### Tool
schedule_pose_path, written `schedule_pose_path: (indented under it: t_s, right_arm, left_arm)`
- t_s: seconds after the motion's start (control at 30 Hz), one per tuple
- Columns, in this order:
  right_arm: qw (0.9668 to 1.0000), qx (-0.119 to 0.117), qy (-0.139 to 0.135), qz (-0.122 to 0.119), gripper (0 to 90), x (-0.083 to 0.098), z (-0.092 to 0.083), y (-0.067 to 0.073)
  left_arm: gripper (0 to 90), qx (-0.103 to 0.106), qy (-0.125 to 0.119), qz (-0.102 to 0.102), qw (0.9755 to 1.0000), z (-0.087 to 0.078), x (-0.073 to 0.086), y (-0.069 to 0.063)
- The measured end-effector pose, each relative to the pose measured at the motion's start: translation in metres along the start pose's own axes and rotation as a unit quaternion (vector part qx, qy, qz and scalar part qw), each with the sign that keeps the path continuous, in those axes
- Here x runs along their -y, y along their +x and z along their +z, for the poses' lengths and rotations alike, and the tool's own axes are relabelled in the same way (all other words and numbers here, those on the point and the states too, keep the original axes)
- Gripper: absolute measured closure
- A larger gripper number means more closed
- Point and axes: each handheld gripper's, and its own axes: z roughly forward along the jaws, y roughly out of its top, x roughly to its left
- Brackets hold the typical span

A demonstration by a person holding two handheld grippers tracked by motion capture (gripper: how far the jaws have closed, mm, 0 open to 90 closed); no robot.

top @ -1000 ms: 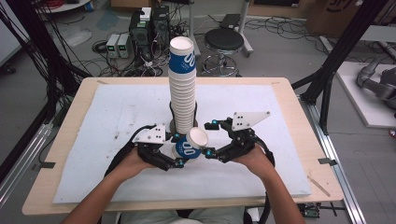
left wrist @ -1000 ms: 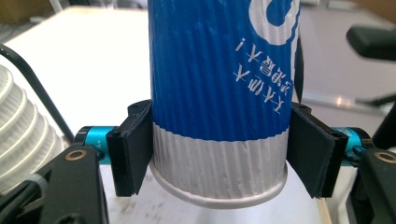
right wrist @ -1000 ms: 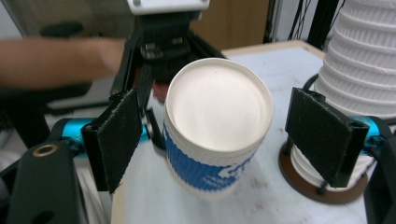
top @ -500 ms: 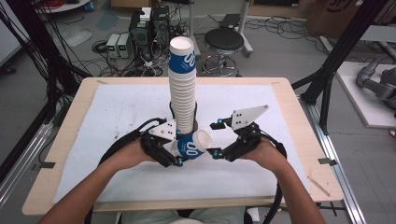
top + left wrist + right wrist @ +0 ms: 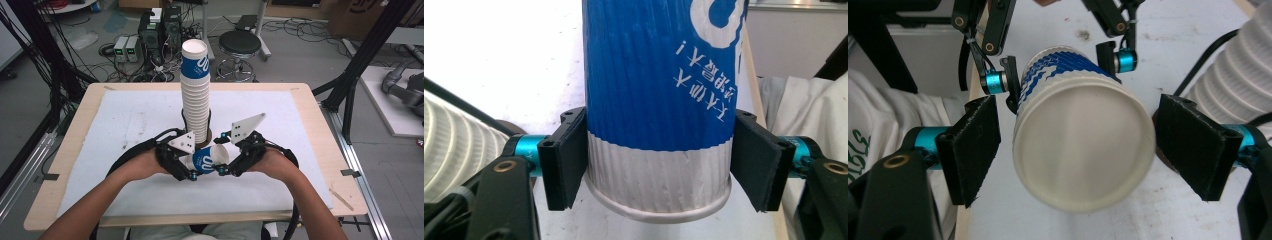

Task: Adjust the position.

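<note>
The left gripper point(image 5: 192, 172) has 1 blue-and-white paper cup point(image 5: 207, 159) clamped near its base, both pads pressed flat against the ribbed wall, and it holds the cup on its side, just above the table, with the open mouth turned toward the right gripper point(image 5: 224, 167). That tilt looks deliberate to me: a cup presented mouth-first gives the other hand a rim to work on, perhaps to pull a nested cup free or to take it over. In the right gripper view the cup point(image 5: 1083, 150) sits between the 2 black jaws, which stand wide, a clear gap on each side, nothing gripped yet. From the left gripper view the cup point(image 5: 659, 100) runs straight up between the pads, its bottom rim nearest the camera and the printed lettering upside down. Just behind both hands rises the tall stack of cups point(image 5: 196, 95), upright on the middle of the table and close enough for a short carry. The surface is a white mat point(image 5: 125, 120) with scuffs and small dark marks, laid over a pale wooden tabletop point(image 5: 60, 165). Beyond it, a black stool point(image 5: 241, 45), electronics boxes point(image 5: 125, 47) and tangled cables lie on the grey floor.
</note>
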Motion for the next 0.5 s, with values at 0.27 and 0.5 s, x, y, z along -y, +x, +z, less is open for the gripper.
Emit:
schedule_pose_path:
  t_s: [0.27, 0.5]
  right_arm:
    - [0.9992, -0.023, 0.029, -0.014, 30.2, -0.001, 0.012, 0.0]
    - [0.999, -0.025, 0.032, -0.018, 31.0, 0.0, 0.012, 0.003]
  left_arm:
    - [29.5, 0.015, 0.014, 0.012, 0.9997, 0.003, -0.003, -0.002]
    - [28.1, 0.02, 0.005, 0.014, 0.9997, 0.004, -0.002, -0.002]
